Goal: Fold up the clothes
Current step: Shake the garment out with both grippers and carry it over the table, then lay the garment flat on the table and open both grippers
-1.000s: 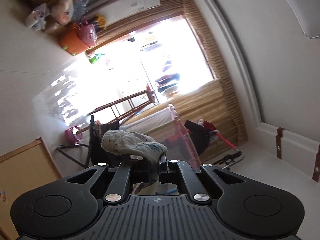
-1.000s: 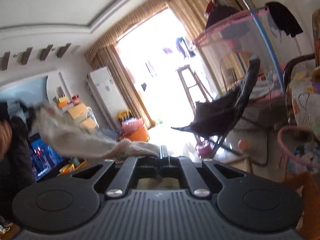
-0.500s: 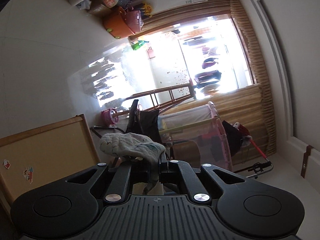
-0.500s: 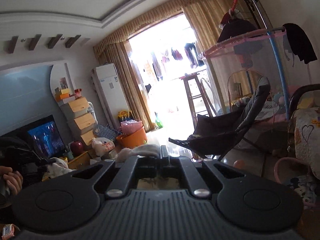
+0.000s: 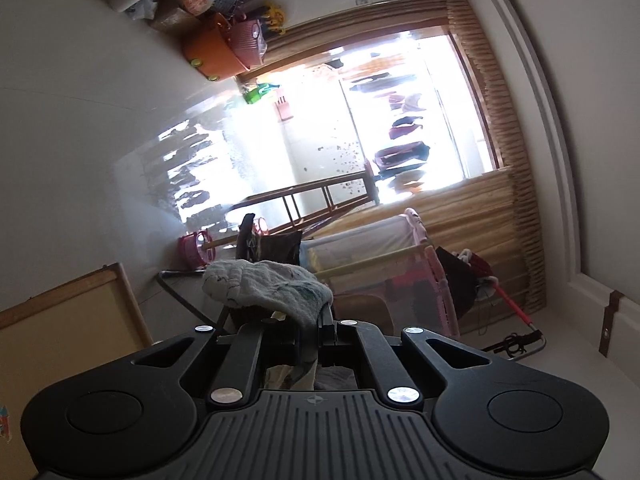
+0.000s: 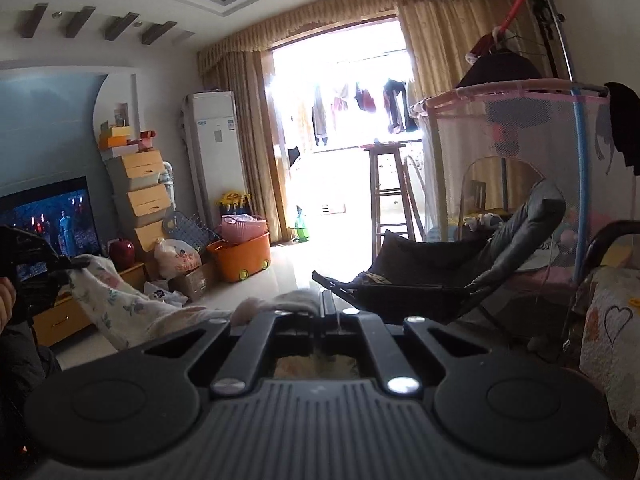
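Note:
A white garment with a faint floral print (image 6: 116,304) hangs stretched in the air between my two grippers. My left gripper (image 5: 326,314) is shut on one bunched end of it (image 5: 268,288); that view is rolled sideways. My right gripper (image 6: 326,306) is shut on the other end (image 6: 288,300). In the right wrist view the cloth runs left from my jaws up to the left gripper (image 6: 36,268), held by a hand at the far left edge.
A dark reclining chair (image 6: 460,272) stands just ahead on the right, with a pink mesh playpen (image 6: 520,152) behind it. An orange tub (image 6: 244,256), boxes and a television (image 6: 48,216) line the left wall. A patterned cushion (image 6: 612,332) is at the right.
The right gripper view has settled and swung level; the garment dropped from a high blurred swing to a lower, taut span. The left gripper rolled further, still holding its end.

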Available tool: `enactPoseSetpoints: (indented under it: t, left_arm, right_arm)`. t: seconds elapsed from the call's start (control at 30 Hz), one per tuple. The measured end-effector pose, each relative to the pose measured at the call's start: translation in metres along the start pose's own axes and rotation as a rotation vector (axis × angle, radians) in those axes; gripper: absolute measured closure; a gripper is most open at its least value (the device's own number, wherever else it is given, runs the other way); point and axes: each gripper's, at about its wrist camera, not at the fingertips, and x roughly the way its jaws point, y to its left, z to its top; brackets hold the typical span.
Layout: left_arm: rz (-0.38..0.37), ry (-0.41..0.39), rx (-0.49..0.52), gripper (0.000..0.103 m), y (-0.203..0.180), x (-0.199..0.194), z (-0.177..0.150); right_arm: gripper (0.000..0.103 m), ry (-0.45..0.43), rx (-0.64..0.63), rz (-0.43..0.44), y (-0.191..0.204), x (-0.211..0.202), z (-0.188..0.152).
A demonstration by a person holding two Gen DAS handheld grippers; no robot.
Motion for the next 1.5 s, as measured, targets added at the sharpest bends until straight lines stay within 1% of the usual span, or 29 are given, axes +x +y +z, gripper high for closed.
enactPoseSetpoints:
  t: [0.03,0.1,0.2,0.27,0.3,0.37,0.4,0.47,0.5,0.53,0.57,0.6,0.63,0.67,0.7,0.73,0.77,0.87,0.9,1.0,1.03,1.07,1.13,1.2,1.27,1.33,1.43,1.47,1.5]
  left_arm:
    - [0.004,0.004,0.001,0.097,0.002,-0.003,0.002]
    - [0.020,0.015,0.001,0.097,0.011,-0.008,0.004]
    - [0.167,0.084,-0.024,0.097,0.085,-0.009,-0.011]
    - [0.296,0.155,-0.021,0.097,0.138,-0.007,-0.020]
    - [0.357,0.188,-0.015,0.097,0.163,-0.006,-0.025]
    - [0.438,0.221,0.030,0.094,0.190,-0.009,-0.033]
    - [0.433,0.208,0.050,0.093,0.195,-0.013,-0.034]
    - [0.419,0.183,0.095,0.087,0.204,-0.022,-0.036]
    - [0.402,0.175,0.144,0.067,0.201,-0.024,-0.037]
    - [0.395,0.172,0.204,0.053,0.195,-0.024,-0.037]
    - [0.397,0.166,0.251,0.030,0.190,-0.025,-0.037]
    - [0.400,0.161,0.292,0.027,0.184,-0.026,-0.036]
    - [0.402,0.157,0.327,0.027,0.178,-0.027,-0.036]
    - [0.399,0.155,0.336,0.027,0.173,-0.030,-0.036]
    - [0.396,0.152,0.344,0.027,0.168,-0.033,-0.036]
    - [0.393,0.145,0.347,0.027,0.165,-0.036,-0.038]
    - [0.386,0.137,0.352,0.027,0.163,-0.041,-0.043]
    - [0.359,0.123,0.387,0.027,0.157,-0.055,-0.059]
    - [0.347,0.122,0.407,0.027,0.155,-0.060,-0.066]
    - [0.316,0.128,0.470,0.027,0.153,-0.067,-0.090]
    - [0.305,0.136,0.472,0.027,0.155,-0.066,-0.095]
    - [0.291,0.146,0.433,0.027,0.158,-0.063,-0.096]
    - [0.262,0.161,0.356,0.027,0.163,-0.057,-0.098]
    - [0.220,0.136,0.307,0.027,0.162,-0.052,-0.094]
    - [0.191,0.129,0.346,0.027,0.154,-0.045,-0.096]
    - [0.181,0.155,0.390,0.027,0.149,-0.036,-0.100]
    - [0.205,0.207,0.485,0.027,0.149,-0.023,-0.106]
    - [0.216,0.226,0.502,0.027,0.151,-0.018,-0.106]
    - [0.229,0.235,0.493,0.027,0.156,-0.018,-0.103]
  right_arm:
    - [0.100,0.019,-0.011,0.001,0.003,-0.002,-0.003]
    - [0.100,0.078,-0.023,0.005,0.009,-0.003,-0.028]
    - [0.100,0.216,-0.009,0.005,0.019,-0.005,-0.090]
    - [0.099,0.334,-0.034,0.003,0.024,-0.001,-0.138]
    - [0.099,0.386,-0.062,-0.015,0.029,-0.002,-0.160]
    - [0.099,0.490,-0.117,-0.051,0.038,-0.003,-0.202]
    - [0.098,0.495,-0.131,-0.053,0.043,-0.008,-0.209]
    - [0.088,0.493,-0.142,-0.061,0.051,-0.019,-0.217]
    - [0.084,0.485,-0.140,-0.067,0.053,-0.025,-0.218]
    - [0.072,0.473,-0.135,-0.063,0.055,-0.031,-0.216]
    - [0.054,0.470,-0.126,-0.073,0.054,-0.036,-0.212]
    - [0.045,0.467,-0.117,-0.084,0.054,-0.041,-0.208]
    - [0.034,0.483,-0.107,-0.093,0.056,-0.044,-0.208]
    - [0.033,0.498,-0.097,-0.102,0.057,-0.047,-0.209]
    - [0.032,0.509,-0.082,-0.097,0.059,-0.051,-0.209]
    - [0.032,0.513,-0.066,-0.080,0.045,-0.049,-0.198]
    - [0.031,0.514,-0.051,-0.069,0.047,-0.055,-0.198]
    - [0.029,0.497,-0.031,-0.087,0.041,-0.070,-0.198]
    - [0.029,0.480,0.012,-0.104,0.036,-0.077,-0.198]
    - [0.029,0.402,0.270,-0.117,0.004,-0.092,-0.192]
    - [0.029,0.370,0.341,-0.121,-0.007,-0.094,-0.190]
    - [0.030,0.338,0.412,-0.126,-0.018,-0.096,-0.187]
    - [0.032,0.293,0.529,-0.148,-0.040,-0.091,-0.192]
    - [0.036,0.261,0.643,-0.163,-0.060,-0.086,-0.197]
    - [0.042,0.252,0.735,-0.173,-0.076,-0.071,-0.205]
    - [0.046,0.252,0.806,-0.190,-0.088,-0.055,-0.213]
    - [0.054,0.298,0.829,-0.227,-0.093,-0.019,-0.224]
    - [0.057,0.306,0.814,-0.241,-0.091,-0.010,-0.226]
    - [0.059,0.325,0.780,-0.272,-0.089,0.000,-0.226]
